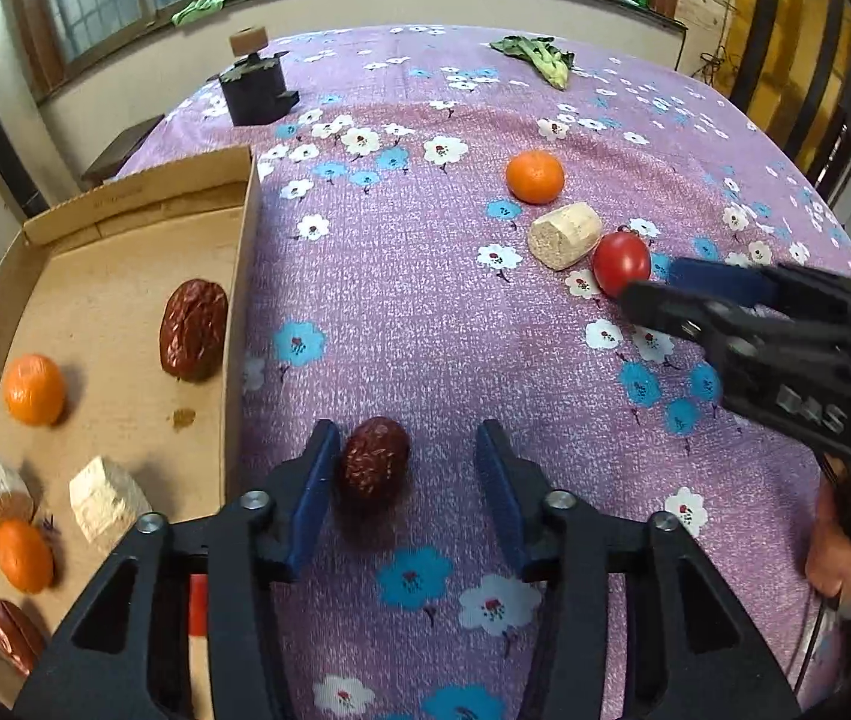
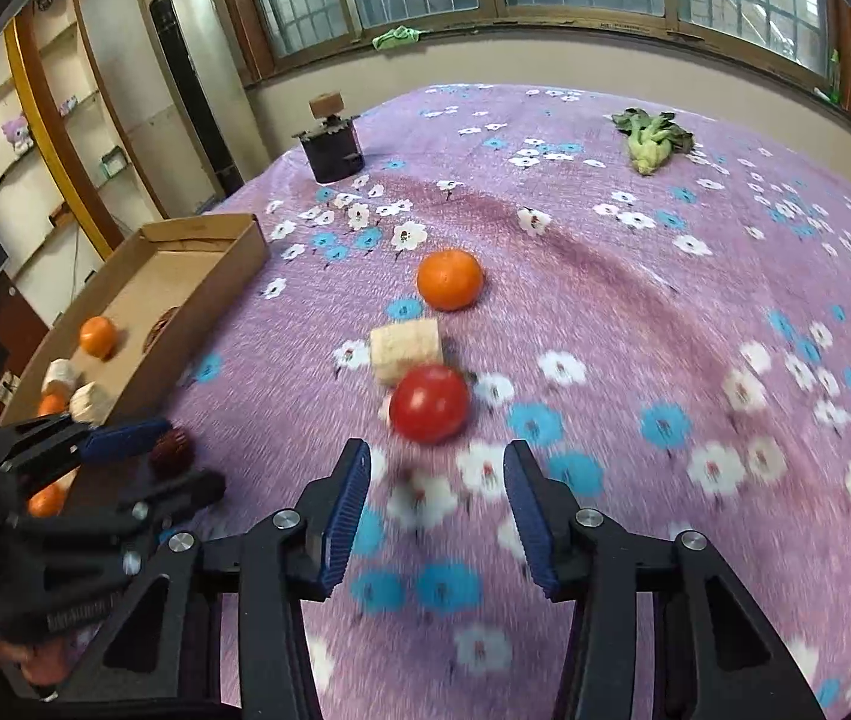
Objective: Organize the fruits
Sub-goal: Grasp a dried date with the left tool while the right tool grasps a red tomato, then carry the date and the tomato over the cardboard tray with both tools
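My left gripper [image 1: 407, 450] is open, its jaws standing on either side of a dark red date [image 1: 374, 465] on the purple cloth, the date close to the left pad. It also shows in the right wrist view [image 2: 179, 456] with the date [image 2: 172, 447]. My right gripper [image 2: 437, 468] is open just short of a red tomato [image 2: 430, 403]; in the left wrist view [image 1: 647, 282] its tips reach the tomato [image 1: 621, 262]. A beige cylinder piece [image 2: 406, 351] and an orange [image 2: 449, 279] lie beyond. The cardboard tray [image 1: 242, 276] holds a date [image 1: 193, 329], oranges [image 1: 34, 389] and pale pieces [image 1: 107, 498].
A dark box with a wooden knob [image 1: 256, 90] stands at the table's far left. A leafy green vegetable [image 2: 653, 135] lies at the far right. A tall standing air conditioner [image 2: 191, 72] and shelves are beyond the table's left edge.
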`<state>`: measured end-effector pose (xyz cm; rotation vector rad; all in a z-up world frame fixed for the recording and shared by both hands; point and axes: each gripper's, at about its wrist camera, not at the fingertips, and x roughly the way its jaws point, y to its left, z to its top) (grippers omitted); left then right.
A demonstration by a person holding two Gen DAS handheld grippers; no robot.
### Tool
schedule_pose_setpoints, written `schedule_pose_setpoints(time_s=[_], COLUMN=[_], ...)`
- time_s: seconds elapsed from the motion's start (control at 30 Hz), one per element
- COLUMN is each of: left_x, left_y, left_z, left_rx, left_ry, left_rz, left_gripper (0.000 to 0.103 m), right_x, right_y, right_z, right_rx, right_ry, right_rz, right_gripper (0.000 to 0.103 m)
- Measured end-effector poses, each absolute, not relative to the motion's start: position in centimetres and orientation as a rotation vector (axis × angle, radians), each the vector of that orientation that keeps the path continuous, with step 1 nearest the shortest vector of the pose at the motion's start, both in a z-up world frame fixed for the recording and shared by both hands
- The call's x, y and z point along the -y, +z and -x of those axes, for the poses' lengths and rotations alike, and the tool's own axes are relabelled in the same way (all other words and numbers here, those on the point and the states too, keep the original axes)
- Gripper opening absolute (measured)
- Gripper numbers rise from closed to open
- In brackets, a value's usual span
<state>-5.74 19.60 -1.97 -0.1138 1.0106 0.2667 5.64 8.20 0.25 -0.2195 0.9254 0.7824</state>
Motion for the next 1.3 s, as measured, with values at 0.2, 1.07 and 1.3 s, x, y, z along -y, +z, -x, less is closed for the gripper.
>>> schedule_pose_setpoints(time_s=[0.2,1.07,1.3], left_x=[-20.6,-19.3,-19.5], left_y=[-1.6,4.3,5.0], left_z=[6.3,12.3,13.3], left_rx=[-0.975,-0.799,-0.777], left_ry=[0.203,0.26,0.282], left_rz=[0.163,0.204,0.194], left_gripper=[0.018,0.018,0.018], right_x=[-9.9,-3.6,-3.5], right_y=[-0.4,5.3,6.3], right_z=[-5.9,3.0,4.4], right_rx=[-0.918,-0.857,-0.836], right_ry=[0.776,0.901,0.907], right_rz=[0.273,0.126,0.134], right_gripper=[0.033,0.033,0.033])
